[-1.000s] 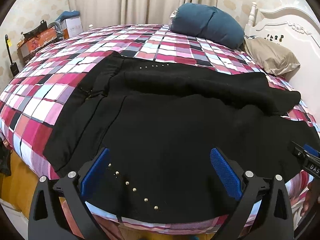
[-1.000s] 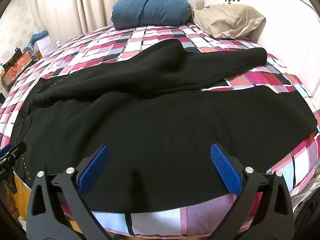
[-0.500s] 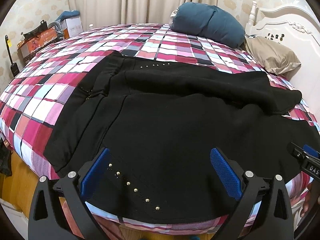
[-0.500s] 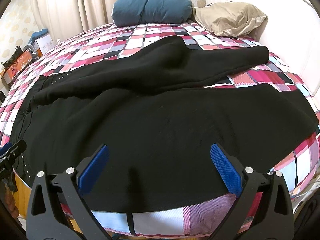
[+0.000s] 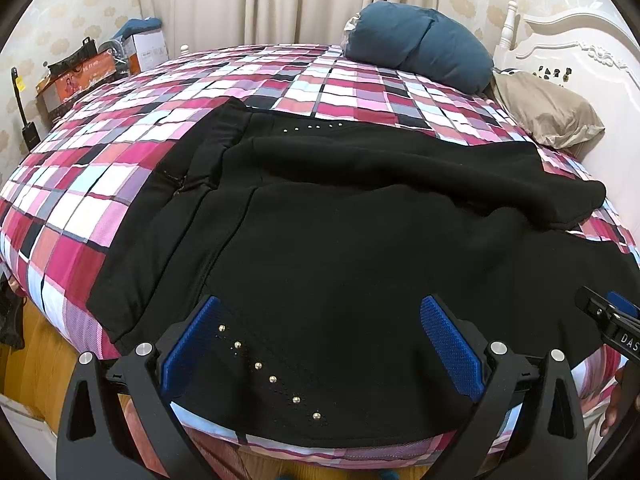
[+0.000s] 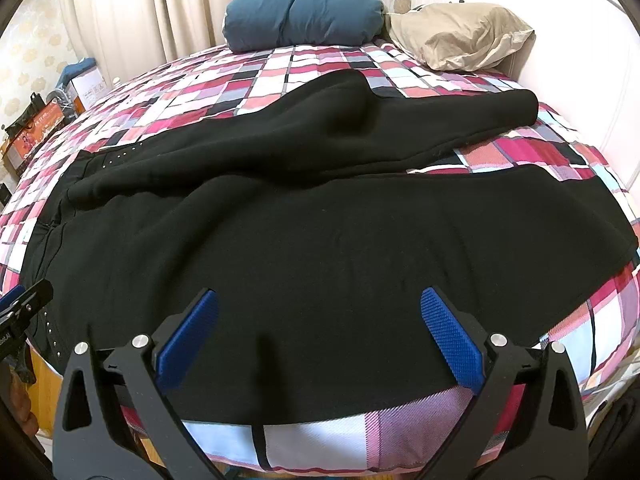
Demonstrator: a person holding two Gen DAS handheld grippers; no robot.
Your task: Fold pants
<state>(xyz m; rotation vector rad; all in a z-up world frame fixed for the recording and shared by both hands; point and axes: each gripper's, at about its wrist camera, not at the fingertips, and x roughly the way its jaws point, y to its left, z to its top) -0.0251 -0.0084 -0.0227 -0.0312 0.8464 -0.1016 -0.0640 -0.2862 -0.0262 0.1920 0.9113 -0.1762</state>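
Observation:
Black pants (image 5: 340,248) lie spread sideways on the checked bed, waistband to the left, legs to the right. Rows of small metal studs mark the near hip and the far hip. The far leg is bunched and partly overlaps the near one; in the right wrist view the pants (image 6: 320,232) show both leg ends at the right. My left gripper (image 5: 320,344) is open and empty above the near hip by the bed's front edge. My right gripper (image 6: 318,336) is open and empty above the near leg; its tip shows in the left wrist view (image 5: 608,320).
The bed (image 5: 100,200) has a pink, white and black checked cover. A blue pillow (image 5: 416,44) and a beige pillow (image 5: 548,112) lie at the head by the white headboard (image 5: 592,64). Boxes (image 5: 100,68) stand by the curtain at the far left.
Both grippers have edged slightly back and up, so the pants sit a little lower and farther in each view. Both stay open. The pants have not moved.

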